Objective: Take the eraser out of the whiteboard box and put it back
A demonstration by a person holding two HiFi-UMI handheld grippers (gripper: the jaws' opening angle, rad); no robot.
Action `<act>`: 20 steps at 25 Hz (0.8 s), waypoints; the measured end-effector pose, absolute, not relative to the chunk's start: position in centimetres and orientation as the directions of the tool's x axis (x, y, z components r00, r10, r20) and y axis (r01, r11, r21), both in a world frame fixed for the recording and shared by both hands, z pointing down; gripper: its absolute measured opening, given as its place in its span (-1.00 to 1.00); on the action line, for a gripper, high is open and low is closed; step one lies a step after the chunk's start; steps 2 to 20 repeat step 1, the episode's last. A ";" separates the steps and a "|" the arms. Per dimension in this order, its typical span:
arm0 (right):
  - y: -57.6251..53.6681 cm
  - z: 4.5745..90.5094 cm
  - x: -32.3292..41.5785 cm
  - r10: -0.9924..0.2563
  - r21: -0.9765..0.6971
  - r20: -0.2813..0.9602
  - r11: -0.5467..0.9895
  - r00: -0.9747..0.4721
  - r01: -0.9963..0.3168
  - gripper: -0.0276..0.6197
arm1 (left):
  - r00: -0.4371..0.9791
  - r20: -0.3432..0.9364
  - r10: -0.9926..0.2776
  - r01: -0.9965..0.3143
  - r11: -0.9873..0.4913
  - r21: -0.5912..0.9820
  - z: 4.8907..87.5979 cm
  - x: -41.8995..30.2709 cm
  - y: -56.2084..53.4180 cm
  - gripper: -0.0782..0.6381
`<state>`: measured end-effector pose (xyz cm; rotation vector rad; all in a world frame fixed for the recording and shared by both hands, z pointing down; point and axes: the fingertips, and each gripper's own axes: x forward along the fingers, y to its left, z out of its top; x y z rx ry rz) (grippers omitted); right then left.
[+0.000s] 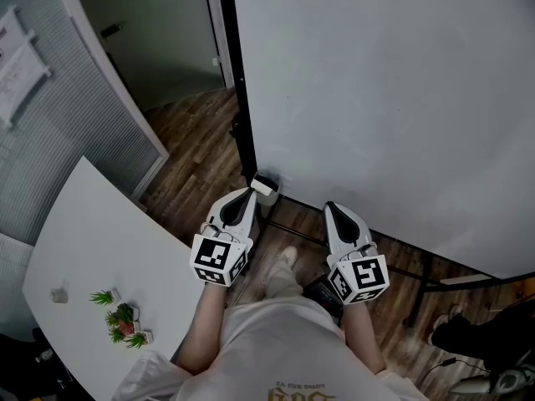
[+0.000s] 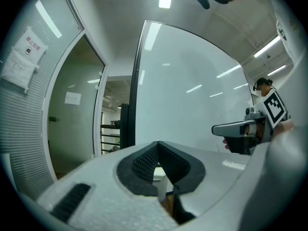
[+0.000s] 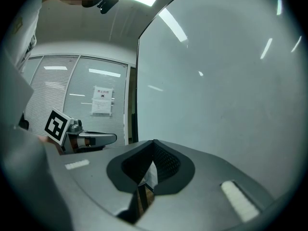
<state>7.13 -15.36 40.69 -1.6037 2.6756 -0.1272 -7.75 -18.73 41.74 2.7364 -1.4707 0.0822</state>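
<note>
Both claws are closed with nothing between them, held level and side by side toward the whiteboard [image 1: 393, 98]. The left claw [image 1: 247, 194] has its tip just short of the small white box [image 1: 266, 185] at the board's lower left corner. The box has a dark top, but the eraser itself cannot be made out. The right claw [image 1: 333, 209] is off to the box's right, apart from it.

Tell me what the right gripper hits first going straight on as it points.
The right gripper would likely meet the whiteboard near its lower edge; nothing shows between them, though depth is unclear.
</note>
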 end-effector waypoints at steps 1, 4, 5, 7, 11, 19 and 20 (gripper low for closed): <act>-15.3 40.7 7.1 -0.881 -0.079 0.024 0.470 -0.473 -0.879 -0.88 | 0.551 0.061 -0.832 -0.834 -0.552 0.005 41.7 -7.7 -18.7 -0.79; -15.3 40.7 7.1 -0.881 -0.079 0.024 0.470 -0.473 -0.879 -0.88 | 0.551 0.061 -0.832 -0.834 -0.552 0.005 41.7 -7.7 -18.7 -0.79; -15.3 40.7 7.1 -0.881 -0.079 0.024 0.470 -0.473 -0.879 -0.88 | 0.551 0.061 -0.832 -0.834 -0.552 0.005 41.7 -7.7 -18.7 -0.79; -15.3 40.7 7.1 -0.881 -0.079 0.024 0.470 -0.473 -0.879 -0.88 | 0.551 0.061 -0.832 -0.834 -0.552 0.005 41.7 -7.7 -18.7 -0.79; -15.3 40.7 7.1 -0.881 -0.079 0.024 0.470 -0.473 -0.879 -0.88 | 0.551 0.061 -0.832 -0.834 -0.552 0.005 41.7 -7.7 -18.7 -0.79; -15.3 40.7 7.1 -0.881 -0.079 0.024 0.470 -0.473 -0.879 -0.88 | 0.551 0.061 -0.832 -0.834 -0.552 0.005 41.7 -7.7 -18.7 -0.79; -15.3 40.7 7.1 -0.881 -0.079 0.024 0.470 -0.473 -0.879 -0.88 | 0.551 0.061 -0.832 -0.834 -0.552 0.005 41.7 -7.7 -18.7 -0.79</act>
